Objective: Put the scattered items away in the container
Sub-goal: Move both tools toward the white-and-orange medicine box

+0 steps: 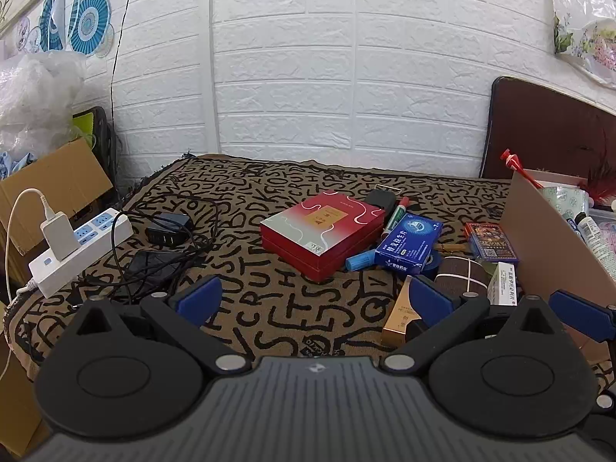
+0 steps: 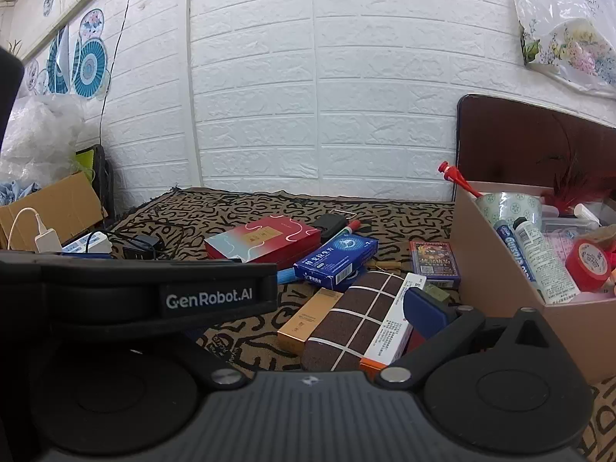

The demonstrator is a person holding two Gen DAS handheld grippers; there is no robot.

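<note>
So the whole thing sits on a table draped in a brown cloth (image 1: 269,308) covered in black squiggly letters, white brick-pattern wall behind it. Biggest task item is the cardboard box (image 2: 496,269) at the right edge, already half full: a roll of tape, a couple of tubes, a red-lidded tub, a red feather.

Next biggest is the red gift box (image 1: 321,229), lying flat around the middle of the cloth. Just to its right is the messy pile: a blue medicine box (image 1: 408,244) propped on a blue marker (image 1: 360,261), a green-and-red marker (image 1: 396,211) poking out behind it, and a dark blue card deck (image 2: 435,263) closer to the cardboard box. Nearer the camera there's a brown checked pouch (image 2: 354,323) with a gold box (image 2: 308,317) touching its left side and a white-and-orange medicine box (image 2: 389,331) lying along its right.

Off on the left, well apart from the pile, a white power strip (image 1: 77,254) with a charger plugged in and a tangle of black cables.

Left gripper (image 1: 313,296) has its blue-padded fingers spread wide, nothing between them, hovering over bare cloth in front of the red box. Right gripper (image 2: 338,304) is also wide apart and holding nothing; its right pad hovers just over the white-and-orange box, and its left finger is hidden behind the other gripper's body.
</note>
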